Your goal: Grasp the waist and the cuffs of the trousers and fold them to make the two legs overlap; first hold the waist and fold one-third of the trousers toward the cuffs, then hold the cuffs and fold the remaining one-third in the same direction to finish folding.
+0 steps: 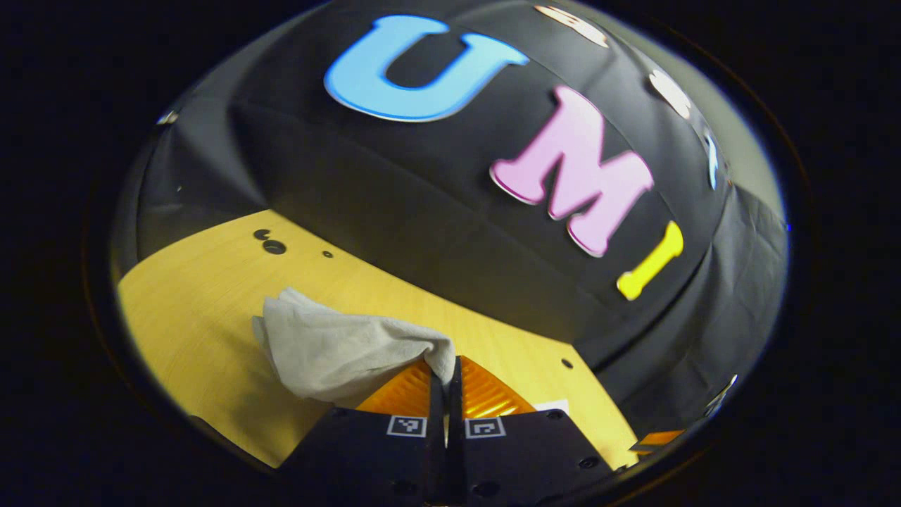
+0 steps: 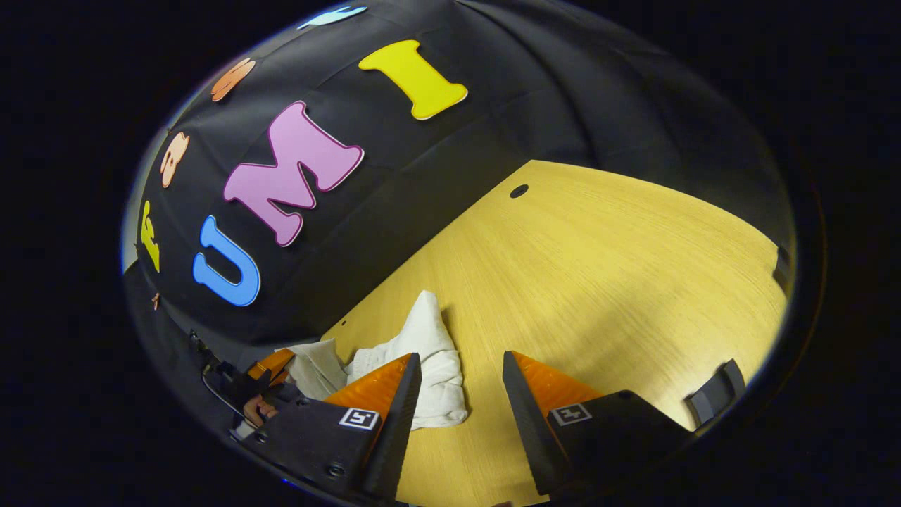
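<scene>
At the bottom centre of the left gripper view, my left gripper (image 1: 445, 377) is pinched tight on a corner of the pale trousers (image 1: 338, 352), which bunch up toward the lower left on the wooden table (image 1: 197, 310). In the right gripper view, my right gripper (image 2: 461, 362) stands spread, the crumpled trousers (image 2: 429, 359) lying beside its left finger, low in the frame.

Light wood tabletop (image 2: 598, 260) with small dark holes (image 2: 519, 191), backed by creased black cloth wall (image 1: 422, 204), unevenly lit.
</scene>
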`<action>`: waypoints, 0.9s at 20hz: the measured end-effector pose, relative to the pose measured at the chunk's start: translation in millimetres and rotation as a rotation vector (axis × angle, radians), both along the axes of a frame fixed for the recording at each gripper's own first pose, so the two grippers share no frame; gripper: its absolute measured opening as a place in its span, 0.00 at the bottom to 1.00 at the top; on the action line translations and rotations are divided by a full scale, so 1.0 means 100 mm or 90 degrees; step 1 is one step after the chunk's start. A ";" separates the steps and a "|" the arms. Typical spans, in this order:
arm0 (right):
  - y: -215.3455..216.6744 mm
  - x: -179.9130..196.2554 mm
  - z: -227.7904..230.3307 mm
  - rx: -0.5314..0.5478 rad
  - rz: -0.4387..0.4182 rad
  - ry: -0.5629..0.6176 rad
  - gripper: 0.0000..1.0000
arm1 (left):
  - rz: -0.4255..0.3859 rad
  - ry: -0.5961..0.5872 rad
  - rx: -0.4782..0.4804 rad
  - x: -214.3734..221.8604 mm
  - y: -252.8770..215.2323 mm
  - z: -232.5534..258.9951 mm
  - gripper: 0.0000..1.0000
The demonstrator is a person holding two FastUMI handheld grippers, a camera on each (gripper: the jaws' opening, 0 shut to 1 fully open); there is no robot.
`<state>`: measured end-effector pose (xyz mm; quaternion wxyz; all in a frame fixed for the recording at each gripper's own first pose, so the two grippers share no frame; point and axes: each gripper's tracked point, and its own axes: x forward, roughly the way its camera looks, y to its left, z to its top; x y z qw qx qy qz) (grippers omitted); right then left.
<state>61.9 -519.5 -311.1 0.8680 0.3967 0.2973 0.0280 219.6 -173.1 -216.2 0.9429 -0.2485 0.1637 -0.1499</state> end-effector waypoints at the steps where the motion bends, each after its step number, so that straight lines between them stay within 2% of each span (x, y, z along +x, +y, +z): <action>1: -0.08 -0.02 -0.01 -0.001 -0.007 0.002 0.73 | -0.020 -0.012 0.045 -0.03 -0.20 -0.02 0.06; 4: -0.32 -0.07 -0.07 0.000 -0.027 0.013 0.73 | -0.093 -0.062 0.218 -0.14 -0.66 -0.15 0.05; 6: -0.48 -0.11 -0.11 -0.004 -0.035 0.020 0.73 | -0.169 -0.091 0.319 -0.32 -0.98 -0.33 0.05; 8: -0.59 -0.12 -0.11 -0.008 -0.037 0.023 0.73 | -0.220 -0.110 0.401 -0.47 -1.18 -0.51 0.05; 12: -0.73 -0.10 -0.13 -0.009 -0.033 0.030 0.73 | -0.277 -0.141 0.560 -0.60 -1.40 -0.86 0.05; 15: -0.80 -0.13 -0.15 -0.010 -0.020 0.041 0.73 | -0.319 -0.165 0.715 -0.63 -1.46 -1.14 0.06; 18: -0.92 -0.14 -0.17 -0.015 -0.013 0.047 0.73 | -0.363 -0.208 0.840 -0.64 -1.58 -1.32 0.05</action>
